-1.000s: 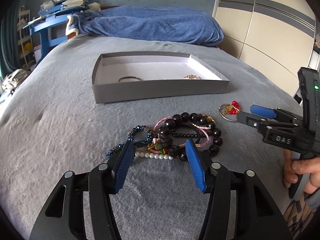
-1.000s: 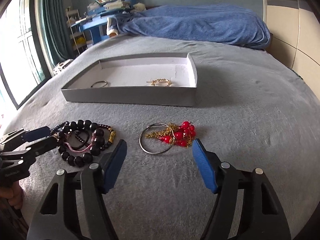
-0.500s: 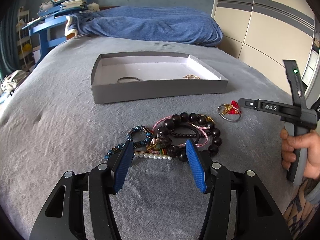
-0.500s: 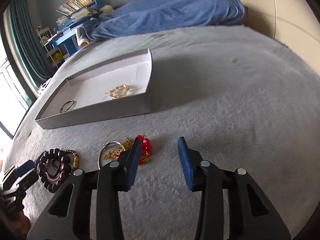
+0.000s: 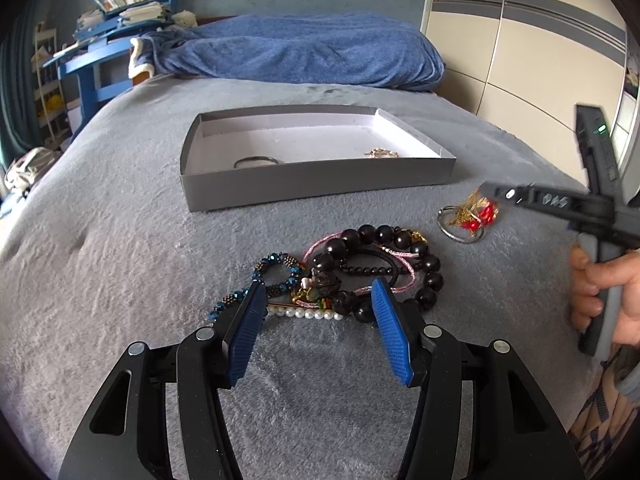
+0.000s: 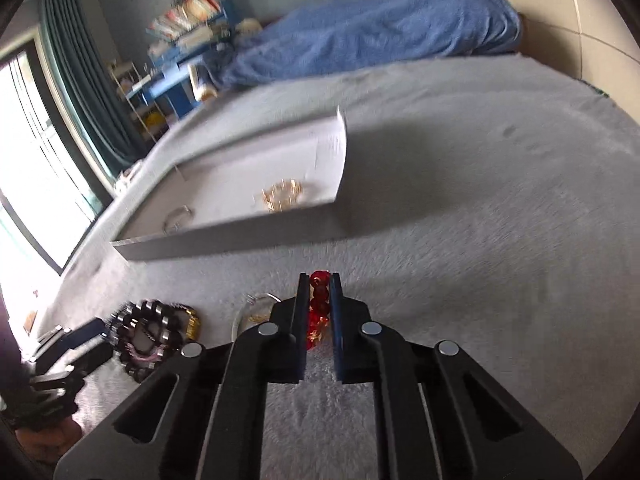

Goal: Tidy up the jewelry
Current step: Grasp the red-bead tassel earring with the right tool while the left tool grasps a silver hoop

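A grey tray [image 5: 320, 184] sits on the grey bedspread and holds a thin ring bracelet [image 5: 256, 161] and a gold chain [image 5: 382, 153]. A pile of bracelets [image 5: 360, 272], with black beads, pink cord, blue beads and pearls, lies just ahead of my open, empty left gripper [image 5: 318, 320]. My right gripper [image 6: 320, 312] is shut on the red-bead earring [image 6: 319, 304], whose silver hoop [image 6: 256, 308] shows to the left. In the left wrist view the right gripper [image 5: 492, 192] touches that earring [image 5: 472, 216] on the bed.
A blue blanket [image 5: 296, 52] lies bunched at the head of the bed. A blue shelf with books [image 5: 120, 12] stands at the back left. A cream wardrobe [image 5: 520, 60] runs along the right. The tray [image 6: 240, 236] shows again in the right wrist view.
My right gripper has swung round, come down on the red-bead earring and shut on it. My left gripper has stayed open over the bracelet pile.
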